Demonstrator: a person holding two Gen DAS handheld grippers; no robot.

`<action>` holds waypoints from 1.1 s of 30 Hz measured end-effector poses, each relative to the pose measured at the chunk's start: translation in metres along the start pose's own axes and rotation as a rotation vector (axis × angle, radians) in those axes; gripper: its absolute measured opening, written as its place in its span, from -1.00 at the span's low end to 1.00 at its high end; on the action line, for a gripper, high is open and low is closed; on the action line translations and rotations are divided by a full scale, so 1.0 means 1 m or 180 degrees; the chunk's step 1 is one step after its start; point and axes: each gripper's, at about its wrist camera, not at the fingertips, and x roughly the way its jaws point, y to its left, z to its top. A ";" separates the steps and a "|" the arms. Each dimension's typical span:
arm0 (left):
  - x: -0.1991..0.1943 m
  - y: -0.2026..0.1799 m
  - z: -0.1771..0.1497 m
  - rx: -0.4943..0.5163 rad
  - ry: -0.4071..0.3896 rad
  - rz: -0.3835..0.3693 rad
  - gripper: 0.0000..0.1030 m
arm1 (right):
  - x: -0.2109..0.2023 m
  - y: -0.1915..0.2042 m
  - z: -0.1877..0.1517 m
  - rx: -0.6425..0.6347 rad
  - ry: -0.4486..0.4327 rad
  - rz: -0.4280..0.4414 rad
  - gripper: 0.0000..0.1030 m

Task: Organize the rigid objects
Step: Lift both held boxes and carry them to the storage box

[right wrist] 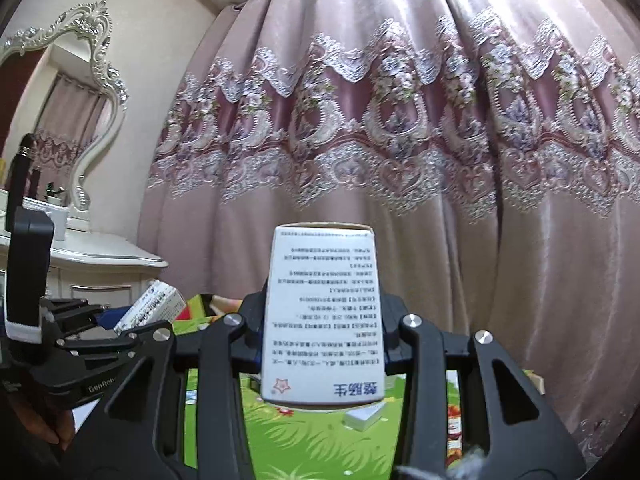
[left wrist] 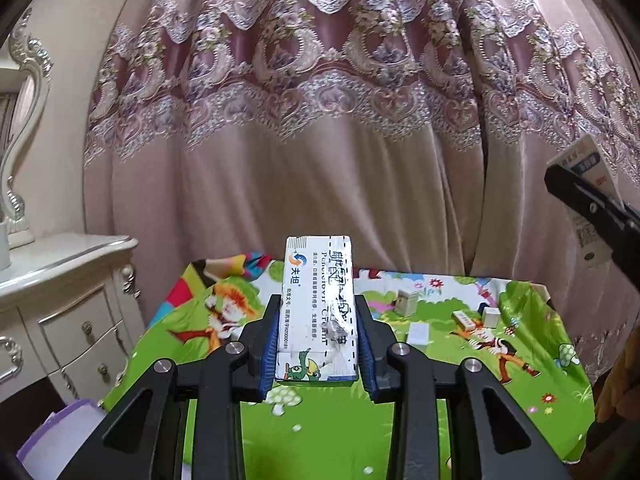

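My left gripper [left wrist: 318,316] is shut on a long white cream box [left wrist: 318,304] with blue print, held above the cartoon-print table [left wrist: 320,432]. My right gripper [right wrist: 322,320] is shut on a white medicine box [right wrist: 324,312] with small printed text, held high above the table [right wrist: 320,440]. The right gripper and its box also show at the right edge of the left wrist view [left wrist: 588,192]. The left gripper with its cream box shows at the left of the right wrist view [right wrist: 152,308]. Several small white boxes [left wrist: 408,302] lie on the far right part of the table.
A pink lace-trimmed curtain [left wrist: 320,120] hangs just behind the table. A white dresser [left wrist: 68,280] with an ornate mirror [right wrist: 68,92] stands to the left. A small white box [right wrist: 364,416] lies on the table below the right gripper. A purple-edged item [left wrist: 60,432] sits at lower left.
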 end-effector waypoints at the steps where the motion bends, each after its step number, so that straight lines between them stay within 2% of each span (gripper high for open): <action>1: -0.003 0.006 -0.003 -0.0024 0.0026 0.0040 -0.33 | 0.000 0.002 0.000 0.0002 0.0011 0.0038 -0.16; 5: -0.008 0.026 -0.011 -0.0120 0.0179 0.0164 -0.33 | 0.007 0.021 0.001 -0.0010 0.0145 0.0336 -0.16; 12: -0.020 0.071 -0.030 -0.0314 0.0495 0.0475 -0.33 | 0.040 0.077 -0.001 -0.0068 0.0690 0.1179 -0.16; 18: -0.035 0.112 -0.057 -0.0535 0.0774 0.0751 -0.33 | 0.068 0.121 -0.012 -0.0091 0.1156 0.1714 -0.16; 24: -0.047 0.147 -0.085 -0.0797 0.1037 0.0945 -0.33 | 0.080 0.159 -0.028 -0.0223 0.1503 0.2063 -0.16; 33: -0.048 0.194 -0.129 -0.1079 0.1521 0.1256 -0.33 | 0.104 0.227 -0.077 -0.0469 0.2276 0.2632 -0.16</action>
